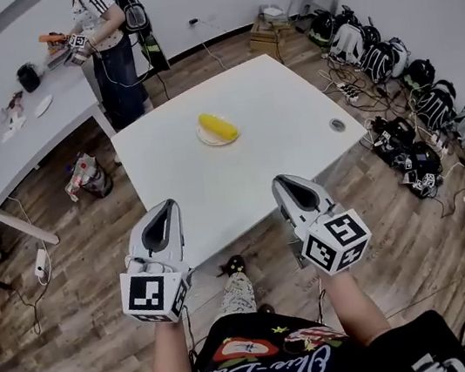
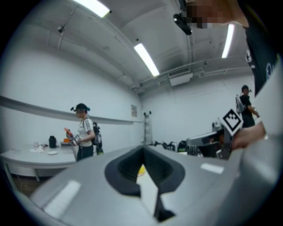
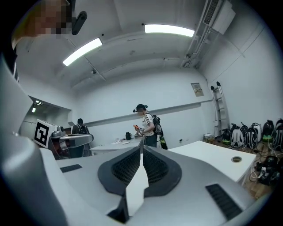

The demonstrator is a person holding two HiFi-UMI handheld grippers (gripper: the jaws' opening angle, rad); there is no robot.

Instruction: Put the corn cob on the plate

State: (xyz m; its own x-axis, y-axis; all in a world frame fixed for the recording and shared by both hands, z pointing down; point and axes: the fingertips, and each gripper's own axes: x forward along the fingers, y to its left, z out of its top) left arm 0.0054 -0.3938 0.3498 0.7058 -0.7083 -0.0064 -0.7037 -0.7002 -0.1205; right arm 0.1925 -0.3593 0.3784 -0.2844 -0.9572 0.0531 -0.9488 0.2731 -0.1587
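A yellow corn cob [image 1: 219, 125] lies on a small pale plate [image 1: 206, 142] in the middle of the white table [image 1: 269, 86]. Both grippers are held level off the table's near edge, well short of the plate. My left gripper [image 1: 168, 204] has its jaws together with nothing between them. In the left gripper view, a sliver of the corn cob [image 2: 141, 170] shows through the slit below the left gripper's [image 2: 142, 149] meeting tips. My right gripper [image 1: 283, 179] is likewise shut and empty. In the right gripper view the right gripper [image 3: 141, 148] points across the room.
Another person [image 1: 104, 25] stands at a second white table [image 1: 28, 126] at the back left, handling things there. Backpacks and cables [image 1: 405, 108] line the right wall. A bag [image 1: 88, 177] sits on the wooden floor by the table's left corner.
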